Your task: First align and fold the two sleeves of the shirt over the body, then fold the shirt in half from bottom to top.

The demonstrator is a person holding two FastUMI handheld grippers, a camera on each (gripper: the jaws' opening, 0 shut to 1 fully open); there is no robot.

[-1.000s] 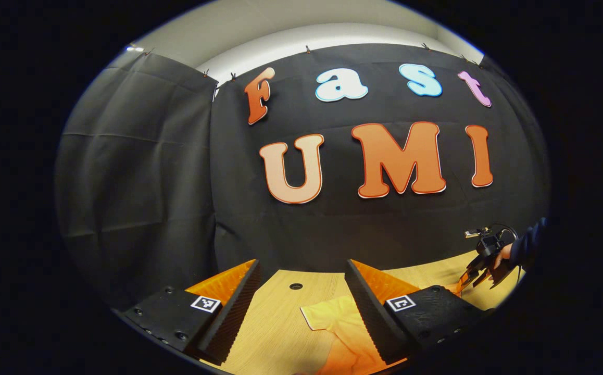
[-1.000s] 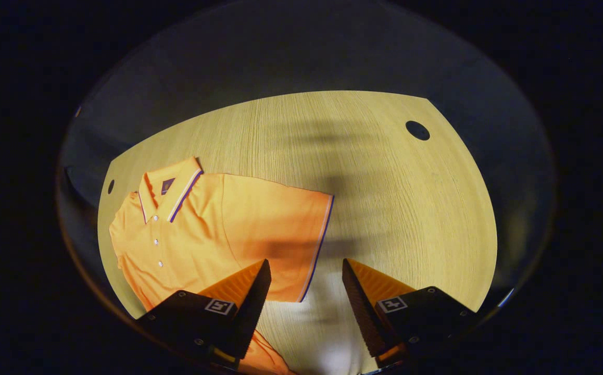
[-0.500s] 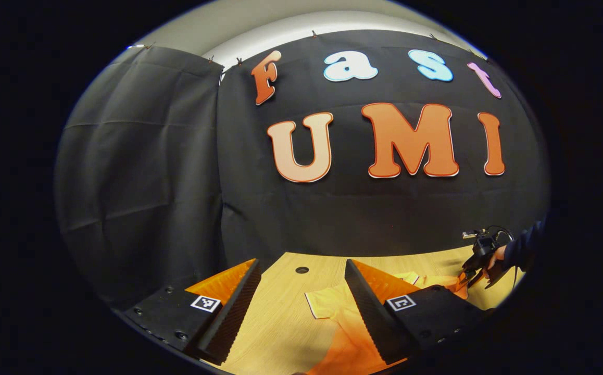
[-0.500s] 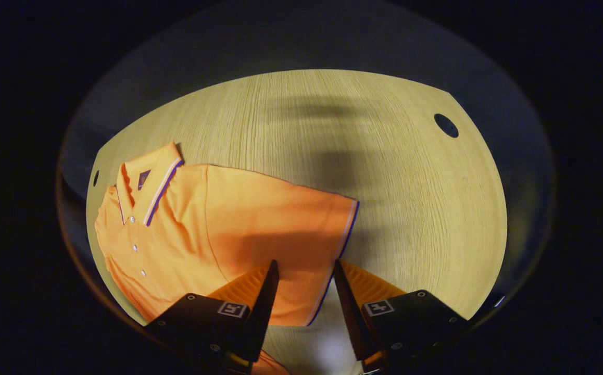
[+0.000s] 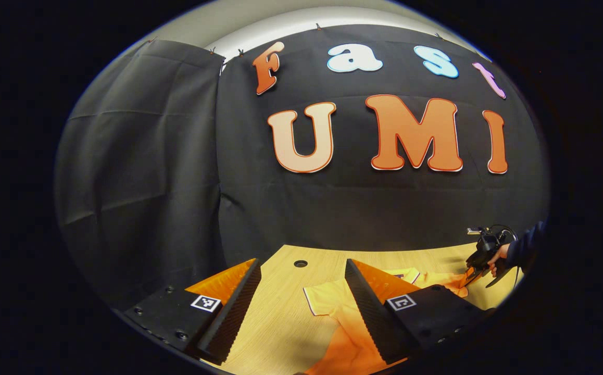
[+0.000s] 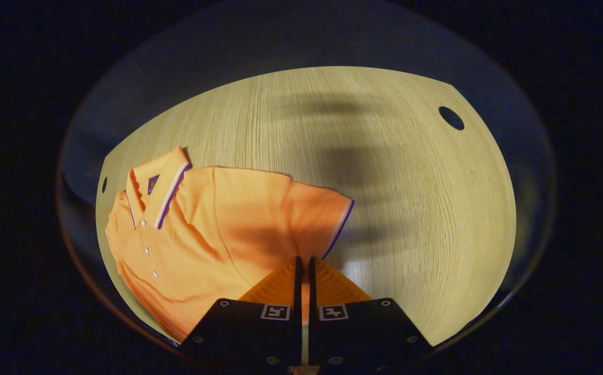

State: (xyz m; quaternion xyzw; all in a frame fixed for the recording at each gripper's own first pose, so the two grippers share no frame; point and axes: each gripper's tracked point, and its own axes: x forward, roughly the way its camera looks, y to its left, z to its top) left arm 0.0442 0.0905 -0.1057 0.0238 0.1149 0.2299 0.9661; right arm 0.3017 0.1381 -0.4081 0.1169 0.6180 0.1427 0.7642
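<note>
1. The soft orange polo shirt (image 6: 197,234) lies flat on the wooden tabletop (image 6: 411,208); limp and light, best pinched at its sleeve hem.
2. Right gripper (image 6: 303,268) jaws clamp that sleeve's edge.
3. Left gripper (image 5: 301,281) jaws stand apart above the shirt.

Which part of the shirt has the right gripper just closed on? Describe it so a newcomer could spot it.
Start at the wooden table and find the orange polo shirt. Follow it away from the collar to the short sleeve, where the right gripper is pinched. A white-and-blue striped cuff marks it.
</note>
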